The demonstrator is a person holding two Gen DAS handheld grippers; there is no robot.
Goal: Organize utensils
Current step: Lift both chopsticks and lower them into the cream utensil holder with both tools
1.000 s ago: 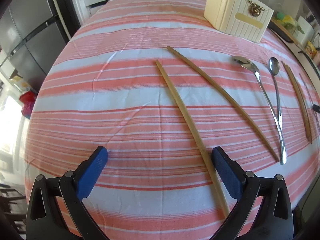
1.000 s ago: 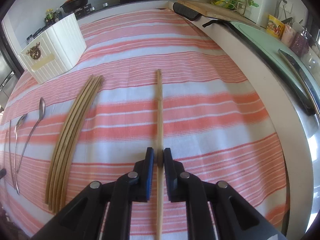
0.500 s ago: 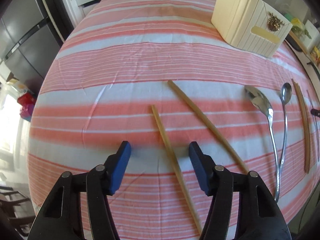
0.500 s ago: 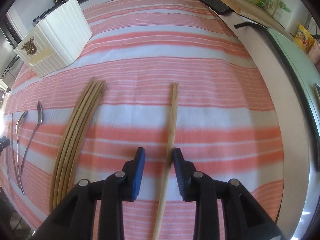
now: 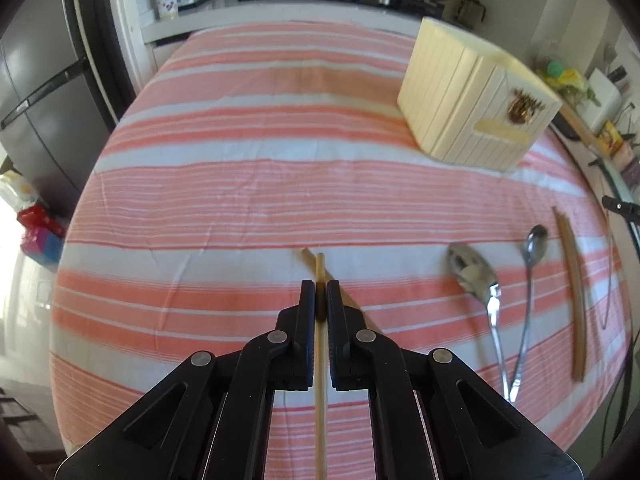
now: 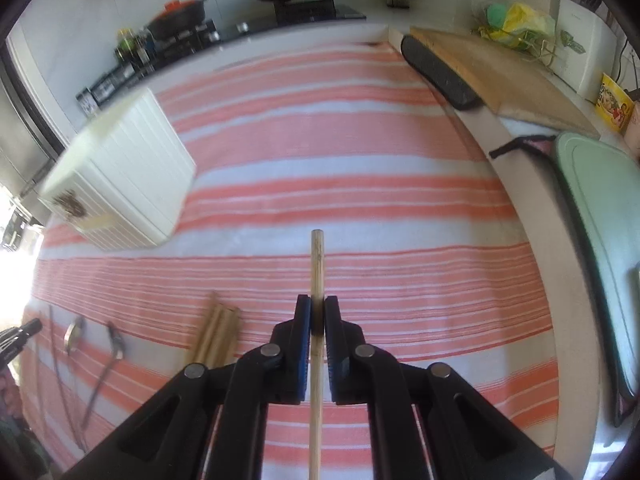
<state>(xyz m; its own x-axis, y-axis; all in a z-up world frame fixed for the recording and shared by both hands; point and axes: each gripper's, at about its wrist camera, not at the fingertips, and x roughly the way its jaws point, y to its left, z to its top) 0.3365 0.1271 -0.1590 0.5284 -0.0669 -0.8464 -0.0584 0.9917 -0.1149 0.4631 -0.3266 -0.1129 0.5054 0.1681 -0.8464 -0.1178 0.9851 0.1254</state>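
Two tools each clamping a chopstick (image 5: 320, 268), cream box (image 5: 476, 104) apart

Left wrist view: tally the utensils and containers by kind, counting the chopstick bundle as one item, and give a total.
Spoons: 2, the large spoon and the small spoon
Single chopsticks: 2, the held chopstick in the left gripper and the lying chopstick
Bundles: 1, the chopstick bundle
Boxes: 1, the cream box
Total: 6

Two low wrist views (shared tablecloth (image 5: 280, 184))
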